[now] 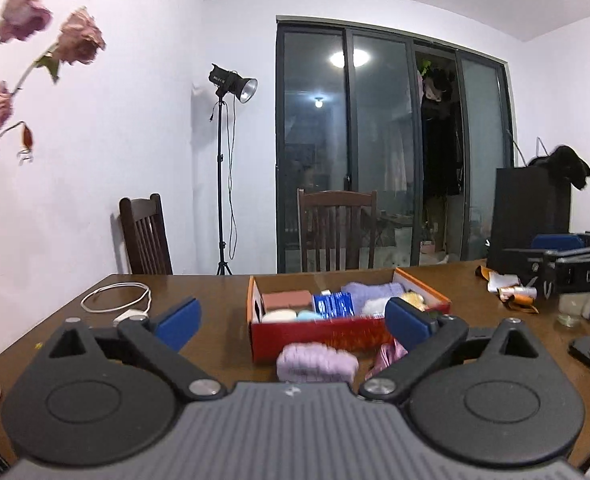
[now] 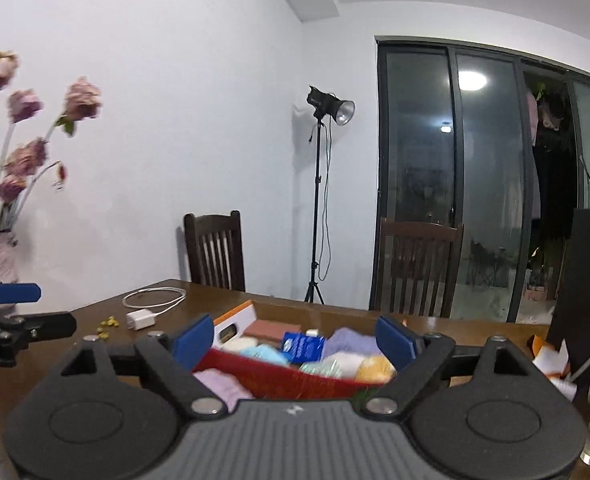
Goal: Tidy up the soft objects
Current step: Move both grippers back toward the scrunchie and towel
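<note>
Left wrist view: left gripper (image 1: 291, 314) stands wide with nothing between its blue pads. Left of it on the tabletop (image 1: 215, 300) lies a white charger cable (image 1: 115, 298). Straight ahead sits a red cardboard box (image 1: 335, 332) filled with soft rolled items, and a lilac knitted roll (image 1: 315, 362) lies just in front of the box, nearest the gripper. Right wrist view: right gripper (image 2: 295, 338) is also wide and empty, with the same box directly ahead between its pads.
</note>
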Motion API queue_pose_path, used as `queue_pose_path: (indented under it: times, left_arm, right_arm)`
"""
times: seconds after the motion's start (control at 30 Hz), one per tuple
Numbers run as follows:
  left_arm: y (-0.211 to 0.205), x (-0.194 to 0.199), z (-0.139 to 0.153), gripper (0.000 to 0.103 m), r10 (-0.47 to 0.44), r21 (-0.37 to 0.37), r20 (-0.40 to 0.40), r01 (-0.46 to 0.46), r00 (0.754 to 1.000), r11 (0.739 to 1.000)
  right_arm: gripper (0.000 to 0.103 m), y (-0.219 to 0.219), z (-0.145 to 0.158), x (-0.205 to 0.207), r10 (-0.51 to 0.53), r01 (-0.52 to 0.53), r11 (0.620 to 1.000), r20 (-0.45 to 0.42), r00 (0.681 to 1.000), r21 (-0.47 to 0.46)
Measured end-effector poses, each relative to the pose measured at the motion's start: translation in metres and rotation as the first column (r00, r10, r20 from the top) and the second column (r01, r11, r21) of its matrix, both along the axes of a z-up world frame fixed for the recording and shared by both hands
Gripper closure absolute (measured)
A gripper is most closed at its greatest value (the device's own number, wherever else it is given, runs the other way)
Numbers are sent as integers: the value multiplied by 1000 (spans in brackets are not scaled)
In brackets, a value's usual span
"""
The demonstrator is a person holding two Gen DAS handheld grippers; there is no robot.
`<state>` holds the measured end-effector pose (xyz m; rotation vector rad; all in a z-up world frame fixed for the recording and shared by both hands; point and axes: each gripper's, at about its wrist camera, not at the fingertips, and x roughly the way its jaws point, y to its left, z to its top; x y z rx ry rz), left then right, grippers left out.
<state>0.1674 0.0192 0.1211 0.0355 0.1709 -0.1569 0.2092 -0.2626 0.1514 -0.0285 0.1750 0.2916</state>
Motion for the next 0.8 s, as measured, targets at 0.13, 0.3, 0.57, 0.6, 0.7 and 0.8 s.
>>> queue_pose_path:
  times: [0.13,0.3,0.57,0.6,0.7,0.8]
  left_arm:
    - [4,-41,-17,0,19,-8,-4,-19,1000,1000]
    - [11,-75,-34,0,29,-14,-51,-30,998,999]
    - [3,-77,-32,0,-6,-30,-46,5,999,1000]
    - [1,-77,-33,0,-10,-24,-51,8,999,1000]
    - [0,-70,-37,0,-25,-48,-79,22,997,999]
    - [-2,-61,-40,0,-31,-80,-112,22,993,997]
  right_arm:
    - [15,9,-24,-43,25,-24,1000,-19,1000,4]
    - [10,16,-58,-102,51,-47,998,-95,994,45]
    - [10,24,-73,-130,35,-33,999,-103,994,20]
    - [10,23,-74,-128,32,-29,999,-104,994,26]
    - [10,20,-77,-123,11,-6,999,-120,993,42]
    - [10,12,-83,-113,-6,16,998,-143,990,69]
